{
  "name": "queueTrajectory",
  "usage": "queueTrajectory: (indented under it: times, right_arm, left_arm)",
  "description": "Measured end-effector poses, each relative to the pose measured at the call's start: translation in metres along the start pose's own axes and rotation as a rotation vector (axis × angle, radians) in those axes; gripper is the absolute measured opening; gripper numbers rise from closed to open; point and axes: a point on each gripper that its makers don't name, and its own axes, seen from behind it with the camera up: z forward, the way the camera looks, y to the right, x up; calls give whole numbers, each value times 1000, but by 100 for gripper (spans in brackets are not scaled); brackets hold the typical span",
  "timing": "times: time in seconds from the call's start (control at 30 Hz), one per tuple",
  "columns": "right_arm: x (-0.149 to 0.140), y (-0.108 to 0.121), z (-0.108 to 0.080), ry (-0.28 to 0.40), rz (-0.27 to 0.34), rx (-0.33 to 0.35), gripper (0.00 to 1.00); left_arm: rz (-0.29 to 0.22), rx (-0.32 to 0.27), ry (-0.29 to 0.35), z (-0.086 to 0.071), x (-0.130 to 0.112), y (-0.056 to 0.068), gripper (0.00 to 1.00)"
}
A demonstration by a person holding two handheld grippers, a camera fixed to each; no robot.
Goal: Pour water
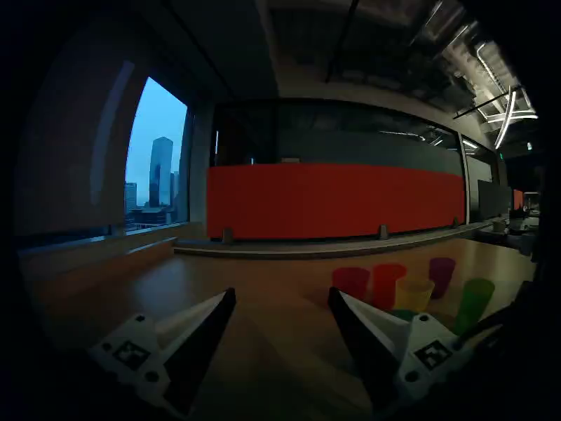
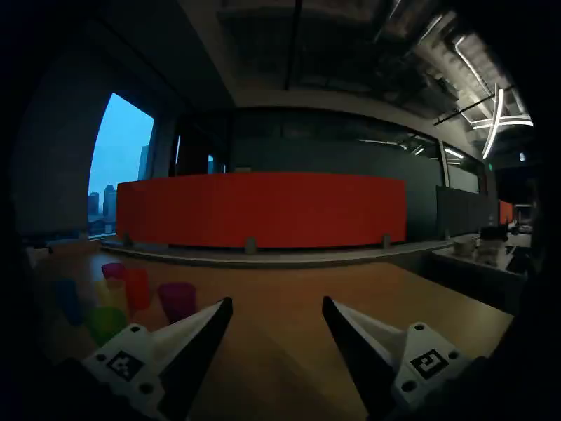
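Left gripper jaws: the left gripper [image 1: 281,293] had its two fingers spread wide; nothing lay between them, and bare tabletop showed in the gap.
Right gripper jaws: the right gripper [image 2: 276,302] was likewise spread wide and gripped nothing.
Cups, left gripper view: a cluster of plastic cups stood upright on the table to the right, just beyond the right finger; from left to right there were a dark pink cup [image 1: 350,281], an orange cup [image 1: 386,284], a yellow cup [image 1: 414,295], a purple cup [image 1: 442,276] farther back and a green cup [image 1: 475,302] nearest the right edge.
Cups, right gripper view: the same cluster sat at the left, beyond the left finger; the purple cup [image 2: 177,300] was closest to that finger, the orange cup [image 2: 137,288] just left of it, and a blue cup [image 2: 68,300] farthest left.
Contents: whether any cup held water could not be told.
Table: a wooden table [image 1: 280,281] carried the cups.
Far side: a red partition [image 1: 336,200] ran along the table's far edge; a window [image 1: 156,168] at the far left showed towers.
Ceiling: strip lights [image 2: 494,121] glowed at the upper right.
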Motion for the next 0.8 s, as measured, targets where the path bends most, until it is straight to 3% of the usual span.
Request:
queueTrajectory:
  times: [0.8]
  right_arm:
    - [0,0,0,0,0,0,99]
  left_arm:
    - [-3,0,1,2,-1,0,98]
